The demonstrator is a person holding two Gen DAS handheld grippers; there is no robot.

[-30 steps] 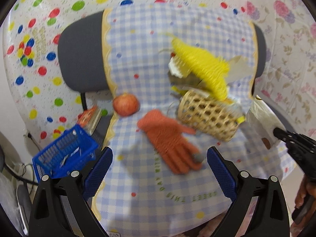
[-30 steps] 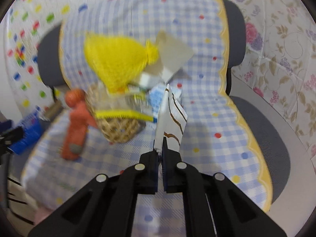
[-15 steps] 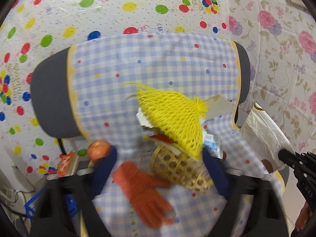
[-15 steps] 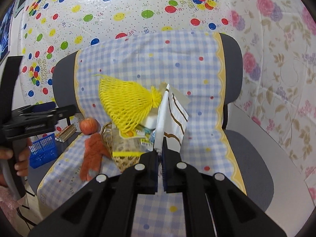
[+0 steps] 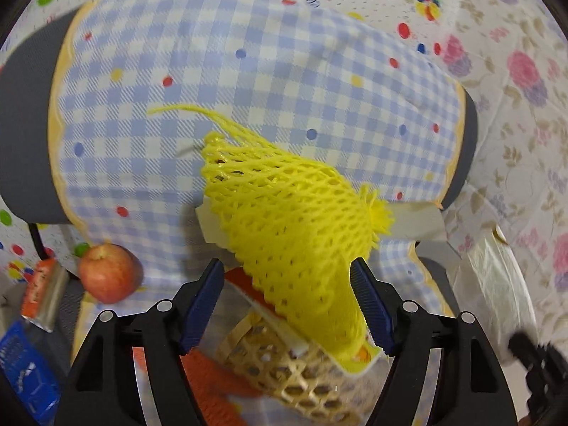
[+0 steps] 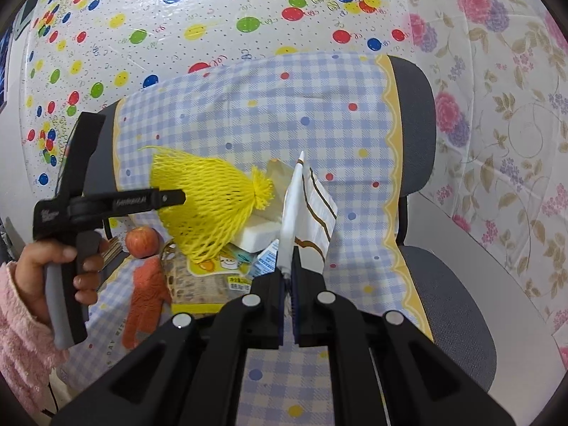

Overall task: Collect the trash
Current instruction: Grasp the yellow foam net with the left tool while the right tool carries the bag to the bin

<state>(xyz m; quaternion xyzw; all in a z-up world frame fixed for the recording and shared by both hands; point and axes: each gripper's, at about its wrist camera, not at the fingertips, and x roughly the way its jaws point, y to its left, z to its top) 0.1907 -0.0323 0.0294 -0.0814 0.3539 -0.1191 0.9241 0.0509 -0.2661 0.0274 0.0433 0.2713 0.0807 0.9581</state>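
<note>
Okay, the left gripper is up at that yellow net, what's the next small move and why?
Probably close the left gripper on the yellow net. Its jaws, which have just been opening, now straddle the net's lower part without pressing it. The net sits atop the wicker basket, and the right gripper is already shut on the white bag, which could take it.

Apple [image 5: 110,272] beside orange glove [image 6: 145,298]

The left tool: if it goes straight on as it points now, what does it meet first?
Most likely the yellow plastic mesh net between the open left tool pads; depth is unclear.
</note>
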